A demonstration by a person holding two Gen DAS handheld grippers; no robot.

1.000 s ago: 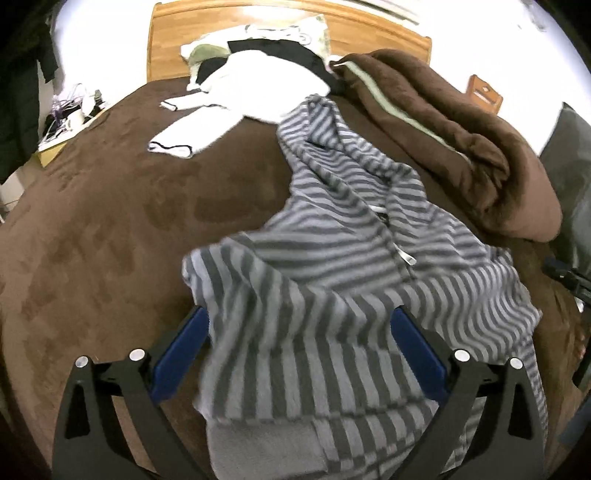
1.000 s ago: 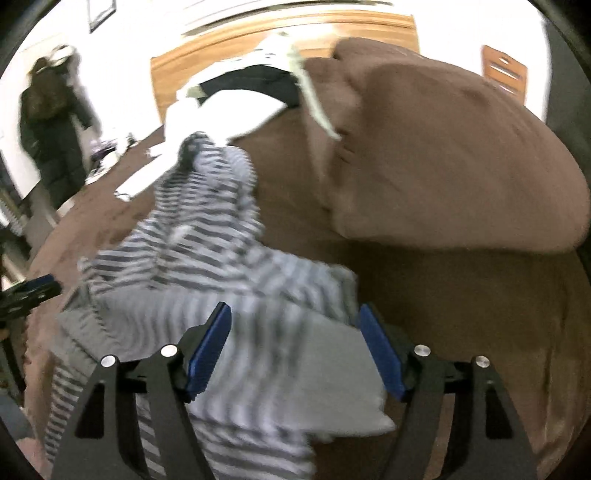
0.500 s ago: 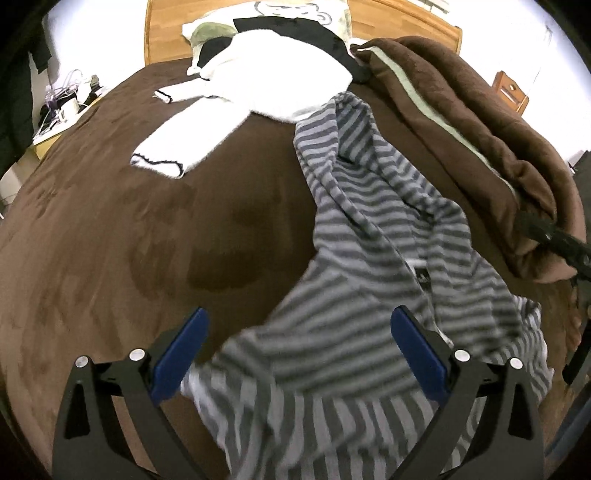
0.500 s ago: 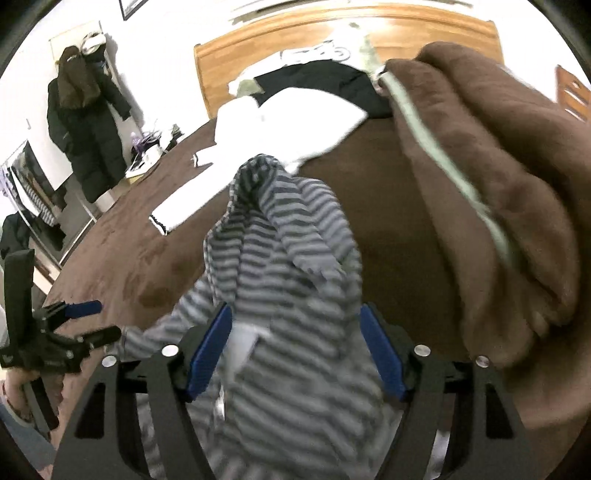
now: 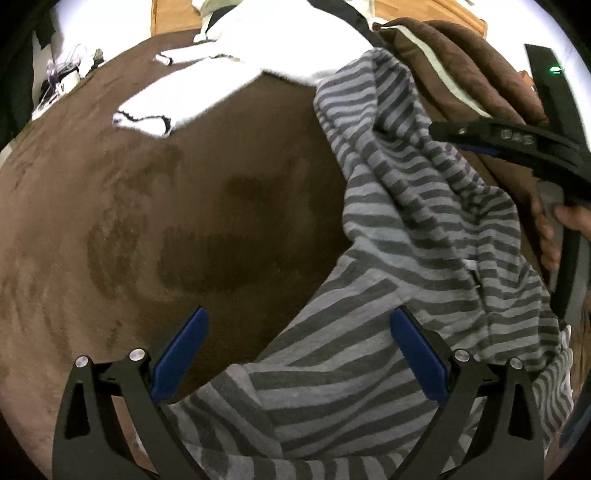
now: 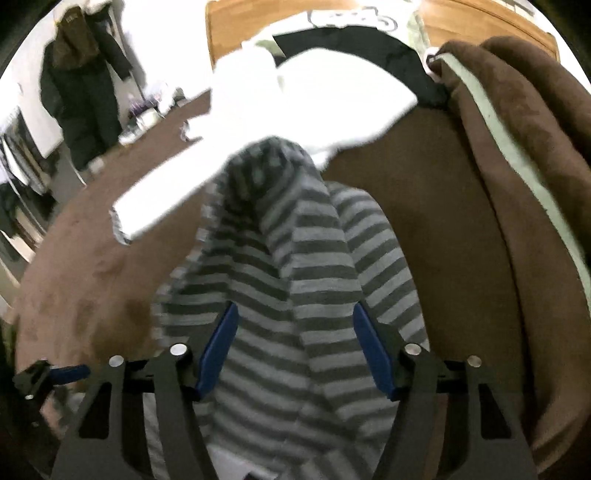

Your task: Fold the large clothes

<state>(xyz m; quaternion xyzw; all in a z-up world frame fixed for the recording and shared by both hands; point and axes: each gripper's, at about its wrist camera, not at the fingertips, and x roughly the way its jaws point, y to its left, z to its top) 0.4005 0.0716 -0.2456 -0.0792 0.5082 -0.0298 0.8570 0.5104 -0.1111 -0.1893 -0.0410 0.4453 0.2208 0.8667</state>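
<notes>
A grey striped hoodie lies crumpled on the brown bed cover, its hood stretched toward the headboard. My left gripper is open above the hoodie's lower left part, holding nothing. In the right wrist view the hoodie fills the centre, and my right gripper is open just over its striped fabric. The right gripper also shows in the left wrist view at the right edge, above the hood.
A white garment lies at the far side of the bed. A bunched brown blanket rises on the right. A wooden headboard is at the back. Dark coats hang at the far left.
Both grippers have moved forward over the hoodie toward the headboard. The hoodie has shifted right and bunched up, baring more brown cover on the left.
</notes>
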